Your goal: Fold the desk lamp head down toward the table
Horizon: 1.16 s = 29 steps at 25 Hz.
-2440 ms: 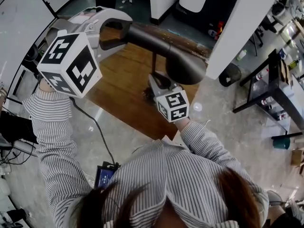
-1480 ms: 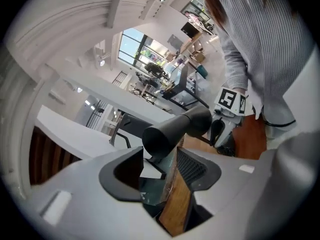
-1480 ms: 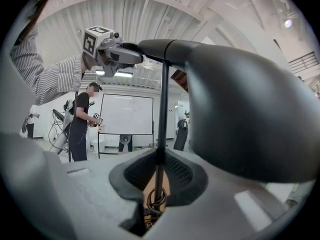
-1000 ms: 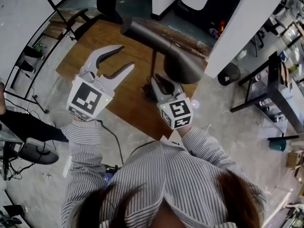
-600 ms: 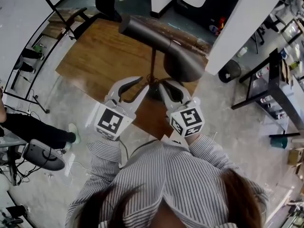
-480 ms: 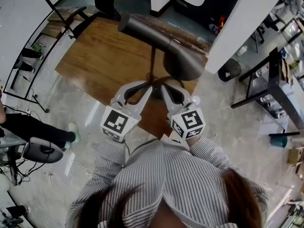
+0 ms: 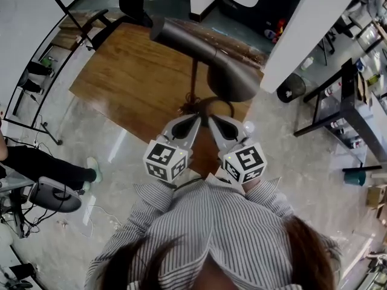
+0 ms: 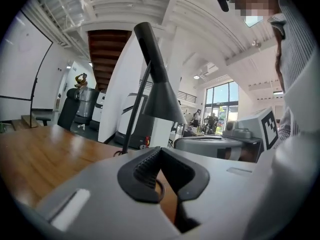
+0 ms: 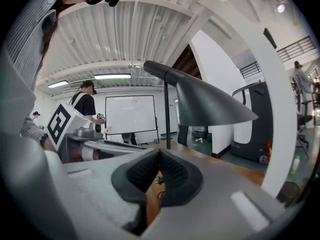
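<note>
A brown wooden table (image 7: pixel 121 77) stands on a glossy grey concrete floor (image 7: pixel 78 132), with a white wall (image 7: pixel 24 17) at the left and a white pillar (image 7: pixel 308 29) at the right. At the far left someone's shoe (image 7: pixel 92 162) rests on the floor. On the table's right half stands the desk lamp (image 7: pixel 194 77): a thin upright stem, a long dark arm slanting across its top, and the dark cone lamp head (image 7: pixel 233 83) raised above the wood with its mouth downward. A loop of cord (image 7: pixel 188 105) lies by its foot. My left claw (image 7: pixel 195 119) is at the table's near edge, its jaws just drawn together with nothing between them. My right claw (image 7: pixel 213 121) is just beside it, jaws likewise together and empty. Both point toward the stem, near the foot, with the head overhead. Right of the pillar are a black bin (image 7: pixel 291 94) and a black shelf rack (image 7: pixel 357 110)
</note>
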### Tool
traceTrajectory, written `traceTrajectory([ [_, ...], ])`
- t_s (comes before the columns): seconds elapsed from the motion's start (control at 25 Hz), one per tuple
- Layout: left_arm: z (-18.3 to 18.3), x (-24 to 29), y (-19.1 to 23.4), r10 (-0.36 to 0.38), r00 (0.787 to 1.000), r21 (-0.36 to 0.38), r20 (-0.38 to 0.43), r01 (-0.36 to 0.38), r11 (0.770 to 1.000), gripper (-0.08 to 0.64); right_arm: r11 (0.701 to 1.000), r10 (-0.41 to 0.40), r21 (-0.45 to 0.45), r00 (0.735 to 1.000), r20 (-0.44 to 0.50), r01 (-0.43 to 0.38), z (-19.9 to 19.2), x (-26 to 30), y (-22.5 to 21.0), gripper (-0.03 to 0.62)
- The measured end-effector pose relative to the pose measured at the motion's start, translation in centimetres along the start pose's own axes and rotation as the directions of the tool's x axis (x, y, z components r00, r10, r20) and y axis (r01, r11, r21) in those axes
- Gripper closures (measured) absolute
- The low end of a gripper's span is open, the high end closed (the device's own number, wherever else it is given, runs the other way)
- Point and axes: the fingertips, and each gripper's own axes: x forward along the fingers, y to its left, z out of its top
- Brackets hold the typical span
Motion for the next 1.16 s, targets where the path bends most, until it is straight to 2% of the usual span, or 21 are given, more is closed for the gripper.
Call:
traceTrajectory([
  [0.28, -0.6, 0.5, -1.5, -0.017, 1.000, -0.011, 0.008, 0.017, 1.000, 0.554, 1.000, -0.004, 0.009, 1.000, -0.026, 0.004, -0.5, -0.4, -0.4, 0.592],
  [0.8, -0.6, 0.6, -1.4, 0.063, 0.997, 0.039, 0.037, -0.064, 0.997, 0.554, 0.999, -0.039, -0.025, 0.998, -0.057, 0.038, -1.1, -0.6, -1.2, 0.592],
  [1.16, -1.1, 0.8, -2.2, 0.042, 0.999, 0.055, 0.019, -0.043, 0.998, 0.554, 0.999, -0.048, -0.016, 0.996, -0.070, 0.047, -1.6, -0.8, -1.6, 0.592],
])
